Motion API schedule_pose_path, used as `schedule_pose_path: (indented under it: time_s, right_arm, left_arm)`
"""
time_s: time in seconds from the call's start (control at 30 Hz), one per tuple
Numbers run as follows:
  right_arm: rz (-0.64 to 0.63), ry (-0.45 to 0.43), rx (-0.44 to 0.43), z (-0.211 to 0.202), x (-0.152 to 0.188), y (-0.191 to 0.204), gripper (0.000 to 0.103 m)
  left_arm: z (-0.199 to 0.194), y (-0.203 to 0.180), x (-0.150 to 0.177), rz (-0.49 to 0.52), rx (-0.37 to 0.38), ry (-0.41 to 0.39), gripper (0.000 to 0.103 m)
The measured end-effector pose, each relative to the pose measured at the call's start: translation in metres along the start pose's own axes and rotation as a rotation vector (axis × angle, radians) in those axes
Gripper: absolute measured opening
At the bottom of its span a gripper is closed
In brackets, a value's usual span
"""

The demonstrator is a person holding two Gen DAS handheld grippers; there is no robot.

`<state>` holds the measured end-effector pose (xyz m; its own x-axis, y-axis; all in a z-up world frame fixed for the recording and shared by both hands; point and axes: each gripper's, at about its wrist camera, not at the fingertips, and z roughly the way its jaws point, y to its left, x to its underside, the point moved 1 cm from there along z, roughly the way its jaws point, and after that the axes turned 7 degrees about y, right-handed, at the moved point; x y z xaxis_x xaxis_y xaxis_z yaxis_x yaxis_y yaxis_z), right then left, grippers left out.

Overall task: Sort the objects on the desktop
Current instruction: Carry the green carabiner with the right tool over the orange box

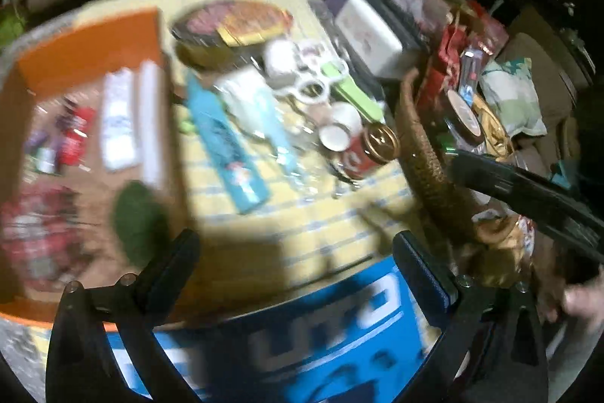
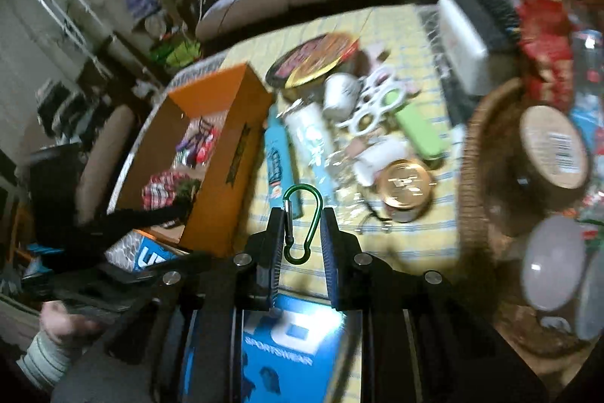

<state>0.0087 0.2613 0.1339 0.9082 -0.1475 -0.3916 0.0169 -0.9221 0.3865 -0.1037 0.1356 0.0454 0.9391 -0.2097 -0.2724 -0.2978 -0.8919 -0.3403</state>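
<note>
The right gripper's [image 2: 302,225] fingers are clenched on a green carabiner [image 2: 302,221] above the checked tablecloth [image 2: 407,237] — the left gripper [image 1: 298,252] is spread empty. A thin-edged grip may slip — the orange box [image 2: 234,153] could be missed.

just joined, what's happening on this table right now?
A person is sorting clutter on a checked tablecloth with two handheld grippers. The right gripper has its jaws shut on a green carabiner, held clear of the table. The left gripper is open and empty, near the orange cardboard box, which already holds a few small items. Mugs, a gold-lidded jar, a blue tube and white-handled scissors lie unsorted; a wicker basket sits on the right.
</note>
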Motion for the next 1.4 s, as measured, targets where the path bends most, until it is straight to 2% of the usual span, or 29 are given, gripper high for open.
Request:
schedule_pose_path:
  time_s: [0.07,0.13,0.17,0.2,0.27,0.37,0.47,0.53,0.63,0.7,0.83,0.87,0.9,0.97,1.13,1.23,1.4]
  right_arm:
    - [0.024,-0.023,-0.008,-0.014,0.003,-0.016,0.018]
    - [0.039,-0.034,-0.016,-0.016,0.004,-0.028,0.018]
    - [0.045,-0.038,-0.017,-0.017,0.005,-0.032,0.018]
    - [0.054,-0.042,-0.021,-0.018,0.005,-0.037,0.018]
    - [0.059,-0.048,-0.032,-0.019,0.007,-0.045,0.018]
    - [0.06,-0.051,-0.048,-0.018,0.009,-0.054,0.018]
    - [0.055,-0.047,-0.056,-0.014,0.01,-0.059,0.018]
    - [0.056,-0.046,-0.063,-0.011,0.011,-0.062,0.018]
    - [0.06,-0.047,-0.073,-0.009,0.012,-0.065,0.018]
    - [0.058,-0.045,-0.074,-0.007,0.013,-0.066,0.018]
    - [0.051,-0.039,-0.071,-0.006,0.016,-0.065,0.018]
    - [0.049,-0.038,-0.07,-0.006,0.016,-0.064,0.018]
    - [0.048,-0.037,-0.066,-0.005,0.017,-0.064,0.018]
    - [0.052,-0.037,-0.065,-0.005,0.018,-0.064,0.018]
    - [0.049,-0.026,-0.06,-0.003,0.021,-0.063,0.018]
    - [0.046,-0.019,-0.059,0.0,0.023,-0.062,0.018]
    - [0.039,-0.012,-0.059,0.003,0.026,-0.056,0.018]
  left_arm:
    - [0.021,-0.01,-0.009,-0.027,0.012,0.049,0.101]
    - [0.038,-0.018,-0.013,-0.026,-0.011,0.074,0.093]
    - [0.052,-0.022,-0.017,-0.03,-0.023,0.104,0.082]
    - [0.063,-0.023,-0.02,-0.039,-0.014,0.132,0.065]
    - [0.082,-0.025,-0.024,-0.056,-0.002,0.183,0.054]
    - [0.098,-0.029,-0.029,-0.05,-0.013,0.192,0.055]
    - [0.105,-0.03,-0.032,-0.065,0.027,0.185,0.07]
    - [0.112,-0.034,-0.034,-0.048,0.005,0.185,0.071]
    - [0.123,-0.039,-0.035,-0.027,-0.025,0.199,0.063]
    - [0.127,-0.043,-0.036,-0.014,-0.047,0.197,0.053]
    - [0.129,-0.053,-0.037,0.008,-0.073,0.187,0.048]
    - [0.129,-0.056,-0.037,0.013,-0.086,0.186,0.041]
    - [0.129,-0.058,-0.037,0.023,-0.092,0.183,0.027]
    - [0.131,-0.062,-0.036,0.045,-0.096,0.194,0.007]
    - [0.131,-0.065,-0.032,0.036,-0.081,0.202,0.006]
    - [0.119,-0.069,-0.025,0.068,-0.081,0.192,0.006]
    - [0.086,-0.059,-0.006,0.06,-0.027,0.175,0.006]
